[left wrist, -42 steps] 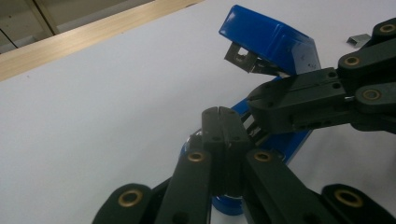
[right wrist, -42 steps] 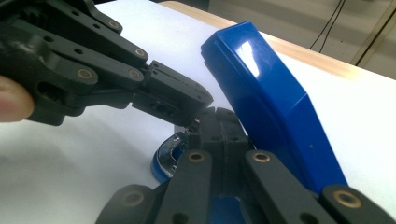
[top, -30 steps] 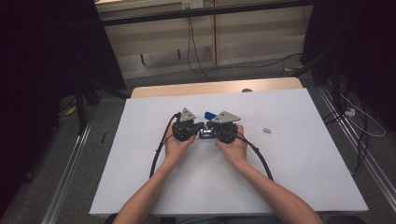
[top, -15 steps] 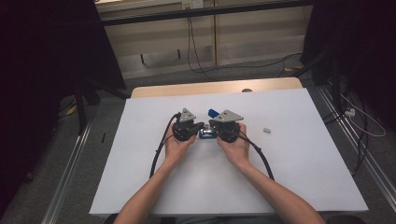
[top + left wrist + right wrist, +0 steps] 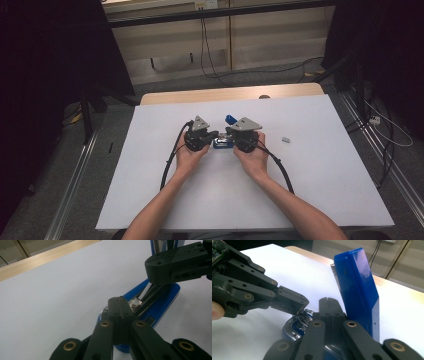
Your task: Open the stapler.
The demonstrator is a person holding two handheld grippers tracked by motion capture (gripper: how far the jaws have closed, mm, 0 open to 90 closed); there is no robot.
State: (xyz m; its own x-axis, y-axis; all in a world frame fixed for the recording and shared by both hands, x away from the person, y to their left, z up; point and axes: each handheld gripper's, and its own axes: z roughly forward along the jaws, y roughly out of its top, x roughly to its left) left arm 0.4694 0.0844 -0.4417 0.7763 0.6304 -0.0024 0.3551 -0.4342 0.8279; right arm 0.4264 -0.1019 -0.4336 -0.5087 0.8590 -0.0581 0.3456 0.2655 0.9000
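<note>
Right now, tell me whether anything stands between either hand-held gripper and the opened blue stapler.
Nothing visible does. The left hand-held gripper, jaws shut, is right at the metal magazine of the blue stapler. The right hand-held gripper, also shut, sits against the base beside the raised blue top. The white table around them is bare.

Both forearms are bare, no sleeves. The left gripper (image 5: 212, 136) and right gripper (image 5: 231, 134) are matte black, each topped with a grey three-cornered plate and trailing a thick black cable; brass-coloured pivot rings and small screw holes dot their jaw links
</note>
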